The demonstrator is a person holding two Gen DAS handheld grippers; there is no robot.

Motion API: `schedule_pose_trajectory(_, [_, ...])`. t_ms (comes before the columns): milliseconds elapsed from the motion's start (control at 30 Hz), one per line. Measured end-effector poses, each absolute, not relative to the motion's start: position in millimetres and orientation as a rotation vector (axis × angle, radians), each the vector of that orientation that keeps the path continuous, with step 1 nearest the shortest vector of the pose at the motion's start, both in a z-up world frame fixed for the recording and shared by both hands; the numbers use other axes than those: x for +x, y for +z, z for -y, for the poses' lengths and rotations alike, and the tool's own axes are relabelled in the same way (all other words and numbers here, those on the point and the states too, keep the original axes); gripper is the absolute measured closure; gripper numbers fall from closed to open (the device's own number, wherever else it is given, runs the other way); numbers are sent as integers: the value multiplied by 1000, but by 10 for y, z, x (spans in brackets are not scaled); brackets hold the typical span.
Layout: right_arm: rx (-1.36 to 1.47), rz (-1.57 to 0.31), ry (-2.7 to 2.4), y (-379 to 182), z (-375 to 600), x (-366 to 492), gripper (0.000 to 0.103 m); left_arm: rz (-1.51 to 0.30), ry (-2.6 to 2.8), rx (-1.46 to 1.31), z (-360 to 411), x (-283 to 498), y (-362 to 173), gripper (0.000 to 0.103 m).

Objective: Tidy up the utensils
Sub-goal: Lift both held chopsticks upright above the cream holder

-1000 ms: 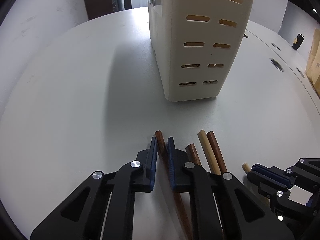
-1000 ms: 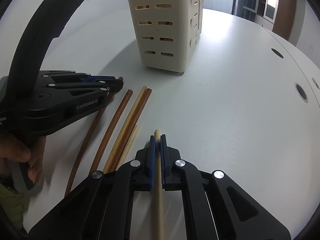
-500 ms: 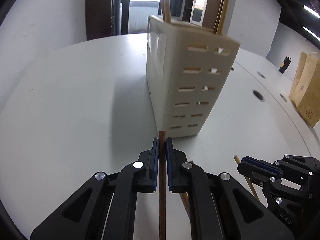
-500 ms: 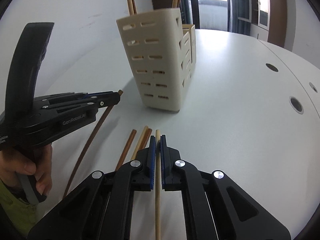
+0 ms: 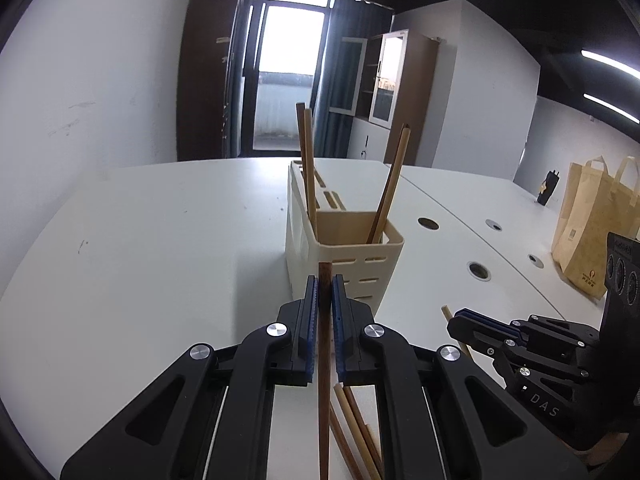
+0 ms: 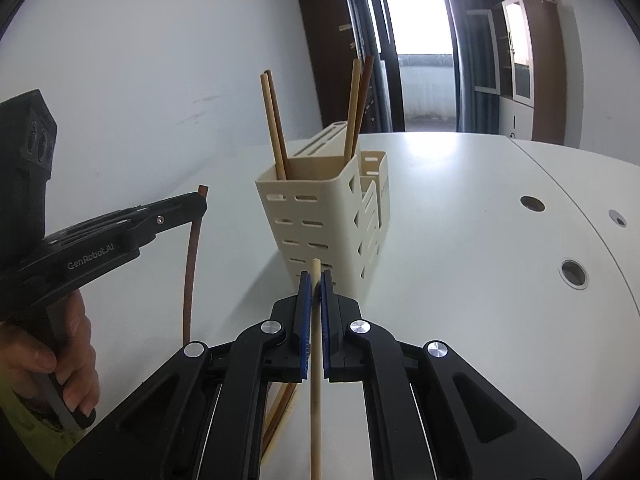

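Left gripper [image 5: 324, 292]: clamped on dark chopstick [image 5: 324, 380], tip just past jaws.
Right gripper [image 6: 315, 288]: clamped on pale chopstick [image 6: 316, 360].
Handling: probably light, stiff, smooth; gripped near the end, likely to pivot.

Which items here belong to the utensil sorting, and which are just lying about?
Job:
- dark chopstick in left gripper
- pale chopstick in right gripper
- cream holder with chopsticks standing in it
- loose chopsticks on the table

Lying about:
- paper bags

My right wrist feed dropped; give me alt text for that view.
The right gripper is shut on a pale chopstick, facing a cream holder with four chopsticks standing in it. At left, the left gripper holds a dark chopstick.
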State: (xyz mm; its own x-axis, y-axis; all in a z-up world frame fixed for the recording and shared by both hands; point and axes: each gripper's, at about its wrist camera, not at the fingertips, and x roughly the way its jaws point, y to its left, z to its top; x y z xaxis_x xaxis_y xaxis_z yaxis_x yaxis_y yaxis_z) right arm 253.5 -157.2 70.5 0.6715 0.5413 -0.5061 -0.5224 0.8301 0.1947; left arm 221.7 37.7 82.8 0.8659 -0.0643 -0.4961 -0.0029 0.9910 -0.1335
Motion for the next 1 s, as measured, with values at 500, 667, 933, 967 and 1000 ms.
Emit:
schedule_pose_trajectory(500, [96,-356,664,1327,1587,2630,98,-285,-12,-64,-344,2088,1392,97])
schedule_pose_trajectory(667, [109,-274,668,1482,1554,2711,98,-187,-36,-60,-292,2049,1607,97])
schedule_pose_trajectory(933, [161,-142,678,1649,1590,2851,98,-46,-58,-67,-273,2008,1833,97])
schedule_pose_trajectory(967, [171,-128,680,1644,1594,2873,98,-37,-57,-67,-268,2012,1838,97])
schedule_pose_trajectory(1000, [182,-117,679,1637,1600,2893,98,-29,-57,-68,-259,2026,1849,97])
